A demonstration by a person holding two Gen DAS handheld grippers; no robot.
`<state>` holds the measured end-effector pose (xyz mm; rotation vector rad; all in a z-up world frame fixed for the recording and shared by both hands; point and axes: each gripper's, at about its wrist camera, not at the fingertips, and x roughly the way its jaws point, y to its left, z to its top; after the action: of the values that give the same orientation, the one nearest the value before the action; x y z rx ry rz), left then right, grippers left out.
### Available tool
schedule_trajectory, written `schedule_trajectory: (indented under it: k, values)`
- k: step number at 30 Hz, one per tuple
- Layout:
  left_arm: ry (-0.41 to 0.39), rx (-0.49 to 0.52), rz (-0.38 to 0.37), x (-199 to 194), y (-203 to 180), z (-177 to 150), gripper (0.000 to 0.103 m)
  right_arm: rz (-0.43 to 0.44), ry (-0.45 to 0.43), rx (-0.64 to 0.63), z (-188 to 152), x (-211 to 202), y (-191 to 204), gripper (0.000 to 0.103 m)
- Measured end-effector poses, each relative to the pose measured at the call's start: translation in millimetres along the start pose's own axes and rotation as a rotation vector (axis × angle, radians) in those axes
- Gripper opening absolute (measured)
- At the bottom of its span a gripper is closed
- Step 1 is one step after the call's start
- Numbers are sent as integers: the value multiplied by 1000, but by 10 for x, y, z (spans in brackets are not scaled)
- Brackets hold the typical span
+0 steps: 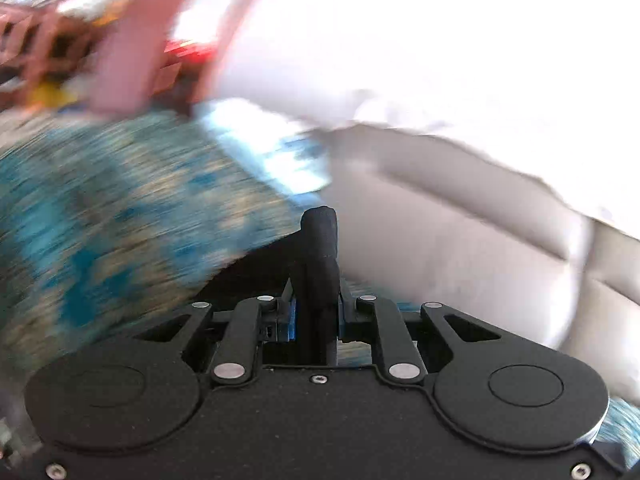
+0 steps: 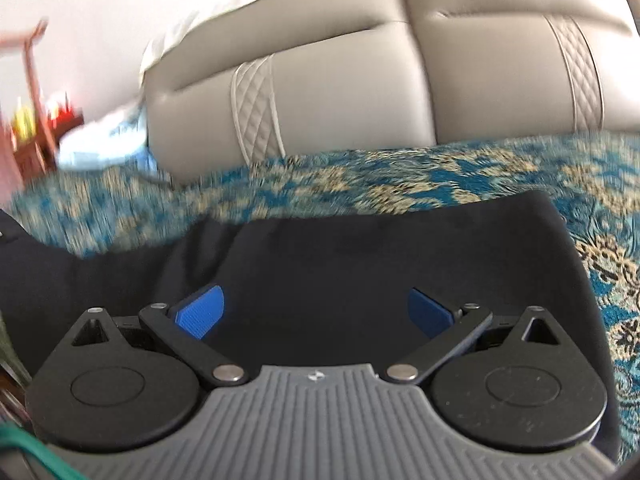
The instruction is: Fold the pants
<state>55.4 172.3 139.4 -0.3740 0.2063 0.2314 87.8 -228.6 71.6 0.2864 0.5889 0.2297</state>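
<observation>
The dark navy pants [image 2: 320, 264] lie spread on a blue and beige patterned bedspread [image 2: 360, 180] in the right wrist view. My right gripper [image 2: 316, 314] is open just above the pants, its blue pads [image 2: 200, 314] wide apart and empty. In the left wrist view, my left gripper [image 1: 318, 240] is shut on a bunched fold of the dark pants [image 1: 320, 236] that sticks up between its fingers. More dark cloth [image 1: 256, 276] hangs below to the left, over the blurred bedspread [image 1: 100, 208].
A grey padded headboard [image 2: 340, 88] rises behind the bedspread, also in the left wrist view [image 1: 460, 232]. A light blue pillow [image 2: 104, 144] lies at the left. Pink wooden furniture [image 1: 132, 40] with shelves of small items stands at the far left.
</observation>
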Motion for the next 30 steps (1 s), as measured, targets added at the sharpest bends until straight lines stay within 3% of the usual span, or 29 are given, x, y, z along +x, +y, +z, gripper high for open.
schedule_trajectory:
  k: [3, 6, 10, 13, 14, 16, 17, 18, 21, 25, 27, 30]
  values:
    - [-19, 134, -188, -20, -638, -5, 16, 43, -8, 132, 195, -73, -359, 103]
    - [54, 279, -416, -7, -1304, -234, 17, 57, -53, 245, 345, -199, -723, 103]
    - [282, 488, -644, 53, -2077, -920, 21, 31, -128, 386, 375, -329, -1118, 103]
    - [563, 673, -750, 114, -2509, -1558, 42, 21, -147, 465, 300, -381, -1302, 103]
    - [578, 695, -781, 57, -2553, -1667, 53, 9, -138, 470, 279, -387, -1332, 103]
    - [470, 727, -805, -183, -2534, -1717, 67, -21, -112, 443, 262, -398, -1330, 103]
    - [458, 747, -835, -268, -2520, -1708, 77, -35, -100, 417, 253, -411, -1319, 103]
    - [453, 756, -861, -379, -2491, -1690, 79, -44, -92, 386, 247, -424, -1299, 103]
    - [437, 734, -871, -638, -2289, -1557, 79, -73, -73, 266, 187, -418, -1148, 103]
    - [446, 603, -796, -553, -1869, -1226, 77, -113, -47, 45, 86, -390, -804, 103]
    - [442, 524, -718, -404, -1672, -1071, 58, -118, -33, -77, 33, -336, -617, 103]
    - [425, 469, -541, -72, -1507, -912, 30, -90, -5, -217, 70, -194, -378, 103]
